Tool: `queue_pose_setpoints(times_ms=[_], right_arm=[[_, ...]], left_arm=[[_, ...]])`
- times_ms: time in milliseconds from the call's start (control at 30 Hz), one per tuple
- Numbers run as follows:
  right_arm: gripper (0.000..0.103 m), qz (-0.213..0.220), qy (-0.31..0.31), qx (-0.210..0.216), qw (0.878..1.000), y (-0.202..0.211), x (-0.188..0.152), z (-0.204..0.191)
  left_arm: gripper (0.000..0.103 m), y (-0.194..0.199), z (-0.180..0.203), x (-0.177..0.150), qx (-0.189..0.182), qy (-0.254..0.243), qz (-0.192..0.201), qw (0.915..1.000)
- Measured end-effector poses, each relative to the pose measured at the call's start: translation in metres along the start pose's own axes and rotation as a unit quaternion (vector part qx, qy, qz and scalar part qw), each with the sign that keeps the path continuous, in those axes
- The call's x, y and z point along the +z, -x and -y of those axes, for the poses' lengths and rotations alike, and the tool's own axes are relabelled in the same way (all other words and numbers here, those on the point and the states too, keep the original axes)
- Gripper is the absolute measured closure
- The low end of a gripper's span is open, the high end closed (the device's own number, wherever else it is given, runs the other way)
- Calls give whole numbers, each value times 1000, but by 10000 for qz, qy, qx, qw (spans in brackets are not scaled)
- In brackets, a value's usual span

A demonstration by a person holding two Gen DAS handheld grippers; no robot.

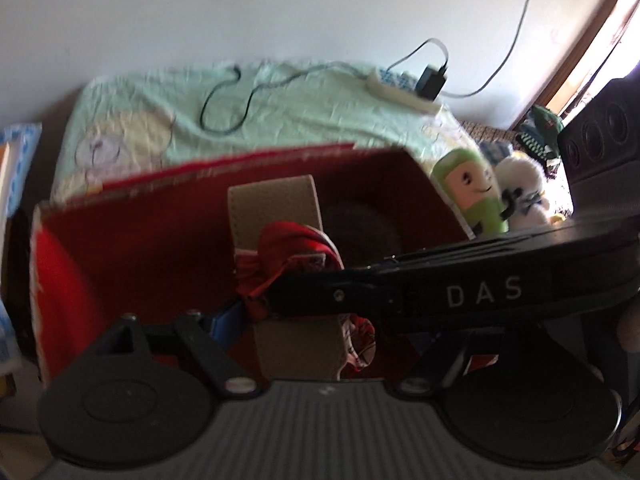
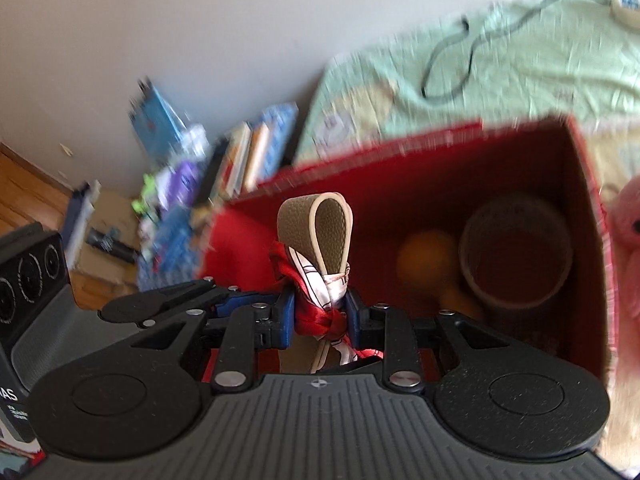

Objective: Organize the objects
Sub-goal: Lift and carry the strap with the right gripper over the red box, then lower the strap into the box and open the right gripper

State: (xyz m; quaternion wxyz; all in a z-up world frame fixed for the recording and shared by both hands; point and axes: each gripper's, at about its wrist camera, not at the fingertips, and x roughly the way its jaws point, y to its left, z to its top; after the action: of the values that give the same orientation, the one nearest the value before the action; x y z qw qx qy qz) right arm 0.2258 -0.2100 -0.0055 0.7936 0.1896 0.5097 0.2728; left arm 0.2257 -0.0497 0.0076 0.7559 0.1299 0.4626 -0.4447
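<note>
Your right gripper (image 2: 320, 316) is pinching a tan leather strap (image 2: 320, 232) at the point where a red and white scarf (image 2: 320, 300) is knotted around it, blue pads pressed against the knot from both sides. The strap's loop stands upright above the open red box (image 2: 500, 152), which sits on a bed covered with a pale green sheet (image 2: 520, 80). Inside the box, toward its right side, lie a roll of tape (image 2: 516, 248) and an orange ball (image 2: 424, 256).

Your left gripper (image 1: 236, 320) reaches toward the same strap from the side, but the right gripper's black body crosses in front of it, so you cannot tell whether it is spread or pressed together. A green plush toy (image 1: 468, 192) and a white one (image 1: 524, 188) sit just beside the box.
</note>
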Motion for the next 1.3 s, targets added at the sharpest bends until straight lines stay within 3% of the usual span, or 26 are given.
queue_pose_setpoints(times_ms=[167, 400, 600, 867, 1300], right_arm=[[77, -639, -5, -319, 9974, -24, 1, 2], [78, -1064, -127, -858, 9905, -45, 2, 11], [78, -1098, -185, -988, 9889, -48, 3, 7], [79, -1130, -848, -1065, 9842, -53, 4, 23], [73, -868, -816, -1062, 9872, -37, -8, 25]], left_arm=[[26, -21, -14, -11, -55, 228, -504, 9985], [24, -22, -11, -16, 70, -22, -608, 9981], [23, -21, -13, -17, 380, -189, -592, 9973], [19, -16, -8, -15, 767, -443, -551, 9945], [14, -14, -6, -11, 1179, -612, -518, 9898]])
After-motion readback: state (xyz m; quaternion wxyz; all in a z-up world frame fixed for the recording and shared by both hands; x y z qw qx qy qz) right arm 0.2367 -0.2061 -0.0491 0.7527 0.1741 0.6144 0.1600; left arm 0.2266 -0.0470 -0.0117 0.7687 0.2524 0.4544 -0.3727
